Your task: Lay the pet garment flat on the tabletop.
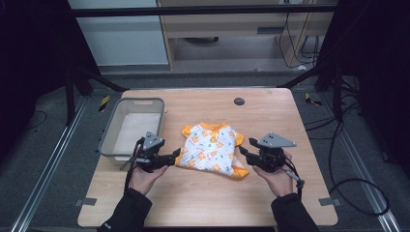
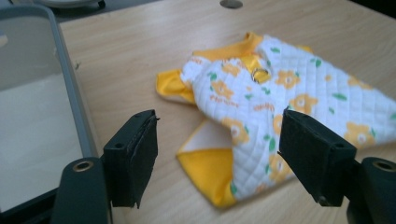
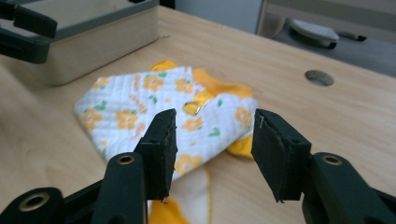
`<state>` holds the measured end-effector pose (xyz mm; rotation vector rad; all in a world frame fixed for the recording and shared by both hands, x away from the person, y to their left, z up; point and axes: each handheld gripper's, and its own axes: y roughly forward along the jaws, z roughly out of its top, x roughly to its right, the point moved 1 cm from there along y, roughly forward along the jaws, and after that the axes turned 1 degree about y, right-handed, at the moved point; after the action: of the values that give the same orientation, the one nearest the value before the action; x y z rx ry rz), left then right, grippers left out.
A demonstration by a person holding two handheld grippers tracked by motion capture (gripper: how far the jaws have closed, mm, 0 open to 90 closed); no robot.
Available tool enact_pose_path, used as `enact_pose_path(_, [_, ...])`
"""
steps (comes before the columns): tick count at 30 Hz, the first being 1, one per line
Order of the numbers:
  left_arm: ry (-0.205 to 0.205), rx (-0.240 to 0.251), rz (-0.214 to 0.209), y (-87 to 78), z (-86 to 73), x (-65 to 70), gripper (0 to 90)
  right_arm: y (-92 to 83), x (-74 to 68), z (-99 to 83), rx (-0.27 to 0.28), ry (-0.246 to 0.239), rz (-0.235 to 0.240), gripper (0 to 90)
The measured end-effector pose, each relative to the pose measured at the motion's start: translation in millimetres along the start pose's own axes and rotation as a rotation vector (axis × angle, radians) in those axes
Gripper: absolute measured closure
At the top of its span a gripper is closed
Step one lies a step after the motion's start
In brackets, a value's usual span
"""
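- Mid-table, just right of the grey bin: folded garment, long axis running left-right between your grippers.
- Left gripper spread, empty, nearer, at its edge.
- Right gripper spread, empty.

- baby top is showing white quilting, orange flowers, green leaves, yellow trim
- bin is looking grey
- table is looking light wood

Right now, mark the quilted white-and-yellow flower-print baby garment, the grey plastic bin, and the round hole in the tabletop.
Quilted flower-print baby garment (image 1: 211, 147), high view, middle of its body.
Grey plastic bin (image 1: 107, 137), high view, left rim.
Round tabletop hole (image 1: 239, 101), high view, its centre.
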<state>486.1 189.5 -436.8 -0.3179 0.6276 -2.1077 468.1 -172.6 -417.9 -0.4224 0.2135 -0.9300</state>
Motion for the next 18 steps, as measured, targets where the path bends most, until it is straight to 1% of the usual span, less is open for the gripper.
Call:
enact_pose_path(1, [0.001,-0.007,-0.005,-1.0,-5.3,0.7,28.2,-1.6,-0.8,-3.6,-0.006,-0.002,0.010,49.5])
enact_pose_path(2, [0.008,-0.027,-0.016,-2.5,-16.0,3.4,29.2,-4.3,-3.7,-13.8,-0.022,-0.002,0.023,48.7])
enact_pose_path(3, [0.008,-0.027,-0.016,-2.5,-16.0,3.4,29.6,-4.3,-3.7,-13.8,-0.022,-0.002,0.023,48.7])
enact_pose_path(4, [0.035,-0.050,-0.019,-3.4,-25.6,7.2,30.3,-4.8,-6.4,-24.3,-0.042,-0.005,0.041,48.0])
enact_pose_path(5, [0.035,-0.050,-0.019,-3.4,-25.6,7.2,30.7,-4.8,-6.4,-24.3,-0.042,-0.005,0.041,48.0])
enact_pose_path(6, [0.068,-0.074,-0.007,-1.7,-32.7,10.1,31.6,-4.4,-8.8,-34.4,-0.061,0.002,0.060,47.4])
enact_pose_path(7, [0.068,-0.074,-0.007,-1.7,-32.7,10.1,32.6,-4.4,-8.8,-34.4,-0.061,0.002,0.060,47.4])
enact_pose_path(8, [0.081,-0.092,0.006,3.0,-36.4,10.5,32.9,-3.4,-10.7,-44.4,-0.082,-0.005,0.072,46.9])
enact_pose_path(9, [0.081,-0.092,0.006,3.0,-36.4,10.5,33.4,-3.4,-10.7,-44.4,-0.082,-0.005,0.072,46.9])
enact_pose_path(10, [0.077,-0.101,0.003,6.2,-37.6,9.9,34.3,-2.7,-12.3,-50.9,-0.098,-0.009,0.081,46.4])
enact_pose_path(11, [0.072,-0.108,0.004,9.4,-38.7,9.3,34.3,-2.7,-12.3,-50.9,-0.098,-0.009,0.081,46.4])
enact_pose_path(12, [0.073,-0.114,0.011,12.3,-39.8,8.8,35.2,-1.4,-13.9,-57.8,-0.115,-0.016,0.087,46.3])
enact_pose_path(14, [0.088,-0.133,0.022,18.8,-42.1,7.8,35.9,-0.3,-14.8,-60.8,-0.123,-0.020,0.090,46.3])
enact_pose_path(15, [0.091,-0.139,0.026,20.7,-43.0,7.5,36.7,2.9,-16.2,-66.7,-0.147,-0.027,0.097,46.6])
enact_pose_path(16, [0.102,-0.154,0.030,25.7,-44.3,7.4,37.2,5.1,-16.8,-69.0,-0.156,-0.032,0.099,46.8])
enact_pose_path(17, [0.102,-0.154,0.030,25.7,-44.3,7.4,37.7,5.1,-16.8,-69.0,-0.156,-0.032,0.099,46.8])
enact_pose_path(18, [0.104,-0.146,0.027,28.9,-44.3,7.0,38.2,10.2,-18.9,-72.0,-0.172,-0.036,0.104,47.3])
